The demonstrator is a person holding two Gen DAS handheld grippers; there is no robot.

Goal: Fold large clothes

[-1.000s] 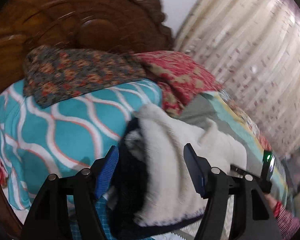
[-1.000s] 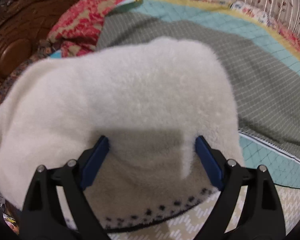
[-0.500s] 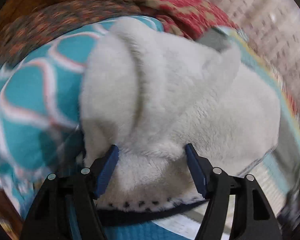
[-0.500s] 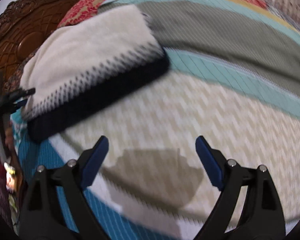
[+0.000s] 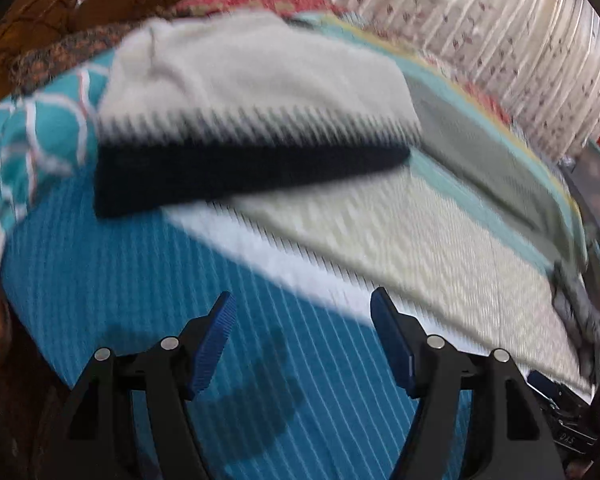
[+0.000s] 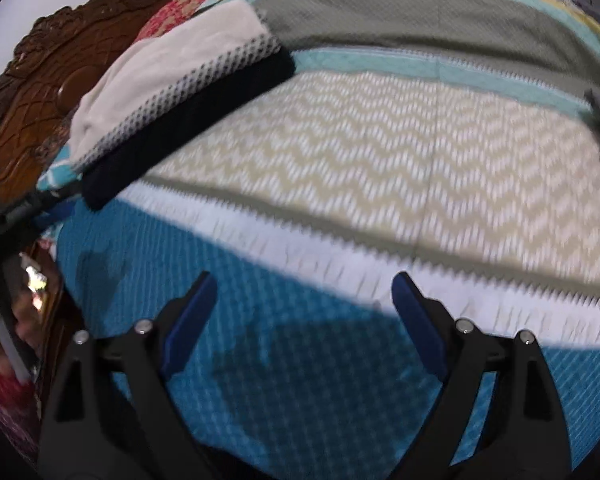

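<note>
Folded fleece garment lies at the head of the bed, both grippers released and empty.

Going left to right: the carved wooden headboard (image 6: 28, 92) stands at the bed's head edge, with a teal patterned pillow (image 5: 32, 136) against it. The folded cream-and-navy fleece garment (image 5: 252, 112) rests by that pillow at the head end, its navy band toward the middle of the striped bedspread (image 6: 380, 152). The left gripper (image 5: 302, 312) hovers over the teal stripe, fingers spread apart with nothing between them, well apart from the garment. The right gripper (image 6: 304, 292) hangs likewise over the teal stripe, fingers wide and bare. A pleated curtain (image 5: 500, 40) hangs beyond the far side edge of the bed.
</note>
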